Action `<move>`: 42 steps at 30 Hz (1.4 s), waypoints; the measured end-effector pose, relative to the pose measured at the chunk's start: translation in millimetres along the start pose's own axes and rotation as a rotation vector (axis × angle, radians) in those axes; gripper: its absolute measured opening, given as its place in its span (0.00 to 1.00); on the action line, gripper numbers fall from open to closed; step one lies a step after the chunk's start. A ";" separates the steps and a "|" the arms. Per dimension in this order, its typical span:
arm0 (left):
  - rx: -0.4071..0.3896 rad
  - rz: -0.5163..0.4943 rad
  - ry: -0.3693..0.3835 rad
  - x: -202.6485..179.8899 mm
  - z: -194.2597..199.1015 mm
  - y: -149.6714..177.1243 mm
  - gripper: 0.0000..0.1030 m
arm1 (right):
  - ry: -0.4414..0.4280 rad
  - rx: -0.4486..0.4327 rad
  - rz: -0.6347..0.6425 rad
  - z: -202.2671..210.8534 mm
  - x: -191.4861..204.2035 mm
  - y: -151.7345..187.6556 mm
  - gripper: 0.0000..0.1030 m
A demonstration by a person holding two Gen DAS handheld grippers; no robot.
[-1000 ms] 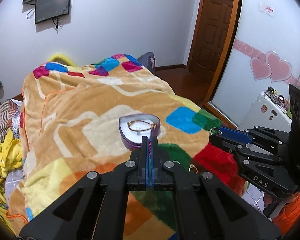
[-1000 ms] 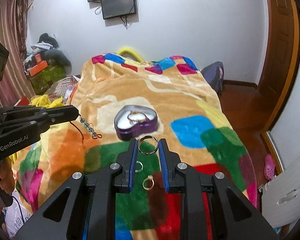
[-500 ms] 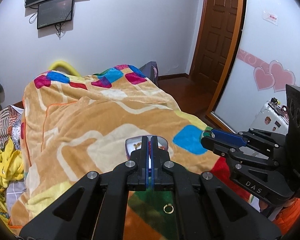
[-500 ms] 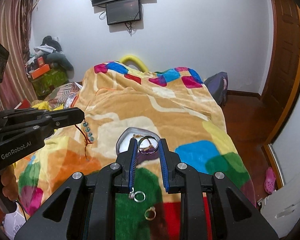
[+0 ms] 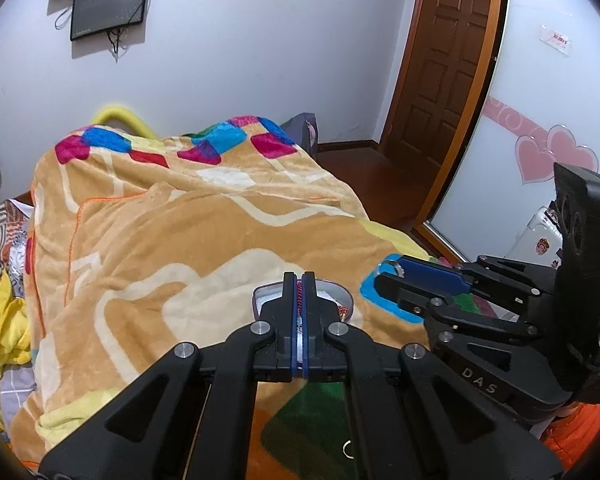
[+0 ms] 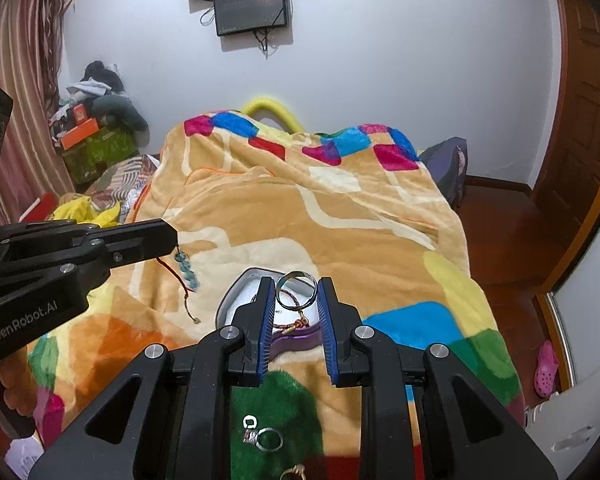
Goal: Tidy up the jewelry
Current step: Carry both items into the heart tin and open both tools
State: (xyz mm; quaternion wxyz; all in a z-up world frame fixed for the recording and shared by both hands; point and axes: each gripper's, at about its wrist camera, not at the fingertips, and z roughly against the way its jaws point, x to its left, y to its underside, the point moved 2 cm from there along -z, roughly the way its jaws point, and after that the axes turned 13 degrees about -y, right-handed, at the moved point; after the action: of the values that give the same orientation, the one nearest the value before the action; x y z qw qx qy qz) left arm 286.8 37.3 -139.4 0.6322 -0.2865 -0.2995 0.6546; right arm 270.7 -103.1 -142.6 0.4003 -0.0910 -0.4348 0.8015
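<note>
L claw (image 5: 299, 280) clamps red cord (image 6: 186, 280) | R claw (image 6: 296, 292) grips ring (image 6: 295, 289) | beads: R view only

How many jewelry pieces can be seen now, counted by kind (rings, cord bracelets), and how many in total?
Rings: 3, one silver ring in the right gripper, one silver and one gold on the blanket.
Cord bracelets: 2, one beaded in the left gripper, one in the heart box.
Total: 5
</note>
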 end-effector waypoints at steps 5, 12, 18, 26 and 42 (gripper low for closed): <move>0.037 0.006 0.019 0.5 -21.1 1.7 0.00 | -0.004 0.031 0.008 -16.0 -4.5 0.8 0.19; 0.100 0.009 0.046 1.2 -50.7 6.5 0.00 | -0.029 0.079 0.016 -36.5 -12.0 0.3 0.19; 0.127 -0.012 0.045 0.7 -64.8 12.5 0.00 | -0.067 0.141 0.020 -54.8 -17.3 1.7 0.19; 0.126 -0.013 0.035 6.5 -63.4 12.8 0.01 | -0.086 0.205 0.040 -68.5 -16.8 5.0 0.19; 0.095 0.003 -0.018 16.5 -31.1 15.1 0.19 | -0.038 0.224 0.084 -53.2 -1.6 2.3 0.27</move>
State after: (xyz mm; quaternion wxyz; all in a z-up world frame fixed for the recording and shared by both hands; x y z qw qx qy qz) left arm 299.8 54.5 -171.1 0.6414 -0.2508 -0.2734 0.6715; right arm 296.8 -71.7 -176.9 0.3659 -0.0488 -0.3458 0.8627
